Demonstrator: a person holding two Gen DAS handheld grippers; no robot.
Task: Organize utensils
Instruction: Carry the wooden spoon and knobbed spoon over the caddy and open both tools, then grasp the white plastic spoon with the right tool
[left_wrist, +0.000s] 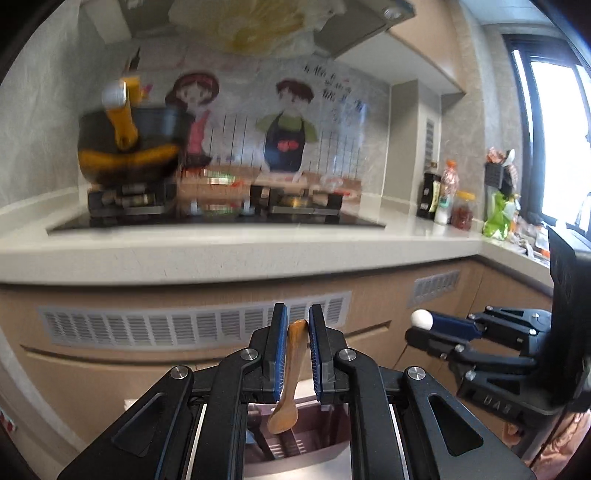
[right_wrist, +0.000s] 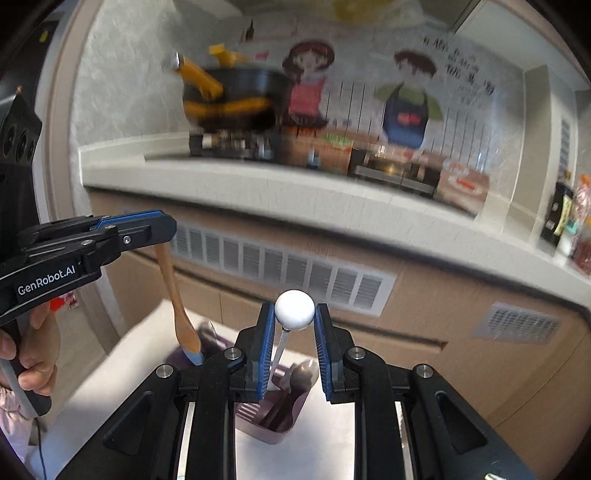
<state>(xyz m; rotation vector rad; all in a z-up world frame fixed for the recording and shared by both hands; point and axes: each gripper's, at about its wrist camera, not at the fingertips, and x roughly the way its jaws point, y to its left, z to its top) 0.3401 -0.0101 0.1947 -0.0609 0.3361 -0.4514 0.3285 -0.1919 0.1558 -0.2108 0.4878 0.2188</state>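
My left gripper (left_wrist: 297, 317) is shut on the handle of a wooden spoon (left_wrist: 290, 384), which hangs bowl down over a pinkish-purple utensil holder (left_wrist: 306, 448). In the right wrist view the same left gripper (right_wrist: 162, 225) holds the wooden spoon (right_wrist: 177, 299) above the holder's left side. My right gripper (right_wrist: 294, 314) is shut on the white ball end (right_wrist: 294, 309) of a slim utensil whose clear stem runs down into the utensil holder (right_wrist: 273, 421). A metal spoon (right_wrist: 301, 374) stands in the holder. The right gripper (left_wrist: 424, 319) also shows at the right of the left wrist view.
The holder stands on a white surface (right_wrist: 110, 369) in front of beige cabinets with vent grilles (left_wrist: 192, 325). Behind is a counter (left_wrist: 240, 251) with a stove, a black and yellow pot (left_wrist: 129, 147), and bottles and jars (left_wrist: 450, 199) by the window.
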